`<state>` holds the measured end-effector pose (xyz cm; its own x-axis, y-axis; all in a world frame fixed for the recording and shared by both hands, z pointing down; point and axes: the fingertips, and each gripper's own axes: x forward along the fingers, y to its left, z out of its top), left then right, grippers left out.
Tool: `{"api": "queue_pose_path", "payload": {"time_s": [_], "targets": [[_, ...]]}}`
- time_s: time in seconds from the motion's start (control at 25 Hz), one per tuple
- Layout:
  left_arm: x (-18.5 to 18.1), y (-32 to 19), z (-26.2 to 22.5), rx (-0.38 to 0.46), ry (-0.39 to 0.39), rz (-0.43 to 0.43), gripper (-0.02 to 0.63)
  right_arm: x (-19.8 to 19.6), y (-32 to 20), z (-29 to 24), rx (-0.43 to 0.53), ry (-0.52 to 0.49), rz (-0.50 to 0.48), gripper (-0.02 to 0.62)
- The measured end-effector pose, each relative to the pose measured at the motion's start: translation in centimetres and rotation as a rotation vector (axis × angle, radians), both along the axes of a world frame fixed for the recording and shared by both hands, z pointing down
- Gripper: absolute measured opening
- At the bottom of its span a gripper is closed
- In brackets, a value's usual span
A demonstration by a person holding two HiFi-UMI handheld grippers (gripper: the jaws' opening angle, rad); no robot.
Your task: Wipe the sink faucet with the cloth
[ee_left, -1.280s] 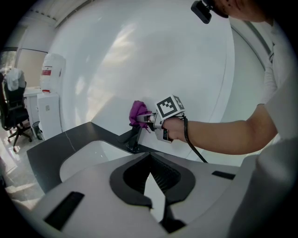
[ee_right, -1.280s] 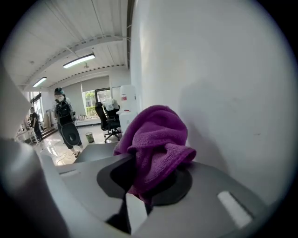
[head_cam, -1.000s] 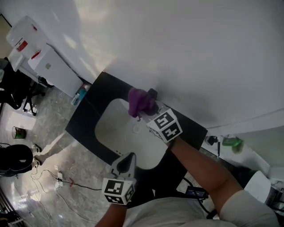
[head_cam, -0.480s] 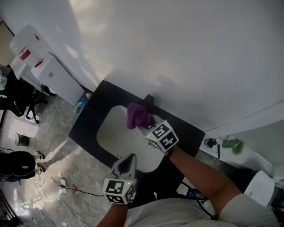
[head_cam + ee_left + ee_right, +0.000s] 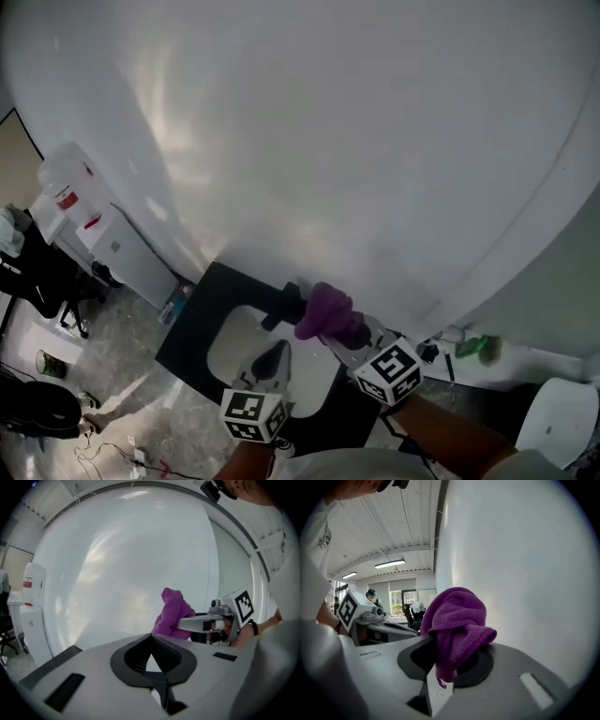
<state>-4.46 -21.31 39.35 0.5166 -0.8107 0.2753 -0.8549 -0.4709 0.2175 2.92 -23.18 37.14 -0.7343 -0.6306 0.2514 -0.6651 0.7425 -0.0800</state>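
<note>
Right gripper (image 5: 343,336): jaws are pinching the purple cloth (image 5: 326,312) (bunched, drooping over them), holding it just beside the black faucet (image 5: 288,305). Left gripper (image 5: 277,354): jaws are pressing together, gripping nothing, hovering over the white sink (image 5: 230,349).

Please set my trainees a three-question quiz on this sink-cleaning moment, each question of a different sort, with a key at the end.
1. Multiple choice: what colour is the cloth clamped in the right tool? A green; B purple; C white.
2. True or false: the left tool grips the faucet.
3. Short answer: in the head view, which white fixture lies just below the black faucet?

Key: 1 B. 2 False: the left tool is shut with nothing between its jaws. 3 The sink.
</note>
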Motion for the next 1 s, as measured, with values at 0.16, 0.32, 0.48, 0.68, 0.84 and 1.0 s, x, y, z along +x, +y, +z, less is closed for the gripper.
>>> {"api": "queue_pose_path", "payload": {"time_s": [0.16, 0.32, 0.48, 0.68, 0.84, 1.0], "targets": [[2.3, -0.9, -4.9, 0.086, -0.018, 0.031, 0.006, 3.1, 1.6, -3.6, 0.046, -0.031, 0.061, 0.074], [3.4, -1.0, -7.2, 0.125, -0.033, 0.040, 0.006, 4.1, 2.3, -5.0, 0.069, -0.044, 0.083, 0.071], [3.5, -1.1, -7.7, 0.131, -0.038, 0.037, 0.006, 4.3, 2.3, -5.5, 0.082, -0.049, 0.096, 0.069], [3.0, -1.5, -7.6, 0.124, -0.033, 0.022, 0.006, 4.7, 2.0, -5.7, 0.080, -0.052, 0.102, 0.069], [3.0, -1.4, -7.8, 0.116, -0.021, 0.015, 0.006, 5.1, 2.0, -6.1, 0.071, -0.055, 0.109, 0.069], [2.8, -1.2, -7.9, 0.116, -0.018, 0.018, 0.006, 4.8, 2.2, -6.4, 0.073, -0.055, 0.108, 0.069]]}}
